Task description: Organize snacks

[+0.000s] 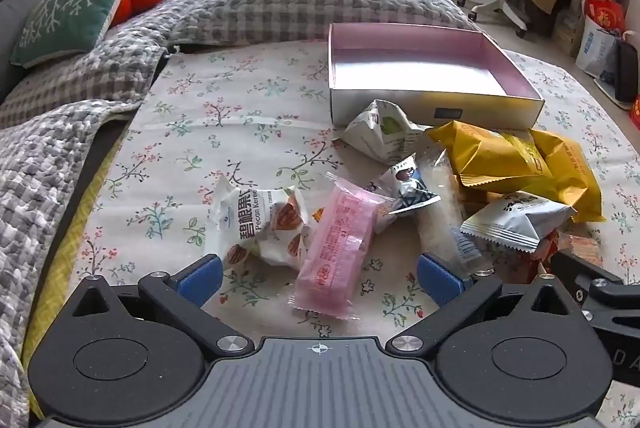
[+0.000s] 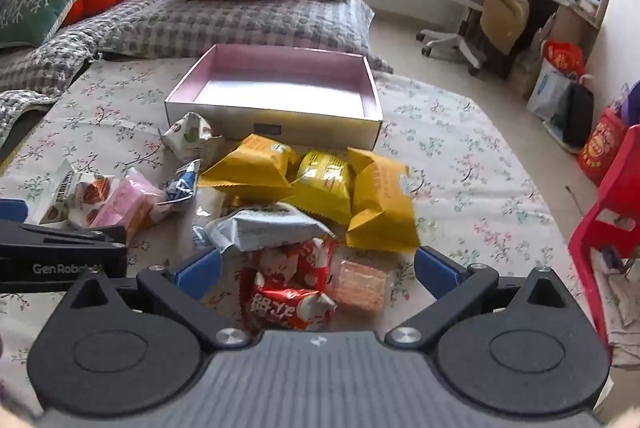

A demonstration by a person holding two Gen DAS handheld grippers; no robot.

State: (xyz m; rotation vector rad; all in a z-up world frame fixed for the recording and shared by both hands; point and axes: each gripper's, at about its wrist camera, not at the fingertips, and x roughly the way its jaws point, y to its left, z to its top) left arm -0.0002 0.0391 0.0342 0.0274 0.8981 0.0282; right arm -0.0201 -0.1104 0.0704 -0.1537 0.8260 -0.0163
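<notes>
Left gripper [image 1: 320, 278]: jaws wide apart, over the pink wafer pack [image 1: 334, 254].
Right gripper [image 2: 318, 274]: jaws apart, around the red candy packs [image 2: 294, 282].
Box [image 2: 280, 125]: empty, just behind the snack pile.
Risk: packs touch, so a grab might drag two, or slip.

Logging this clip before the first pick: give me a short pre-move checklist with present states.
1. Left tool open: ok, jaws spread wide around the pink packet.
2. Right tool open: ok, nothing held, red packets between its fingers.
3. Box ready to receive: ok, lid off, nothing inside.
4. Snacks all outside the box: ok, still piled on the floral cloth.
5. Pink packet free of neighbours: not ok, the pecan packet touches it.
</notes>
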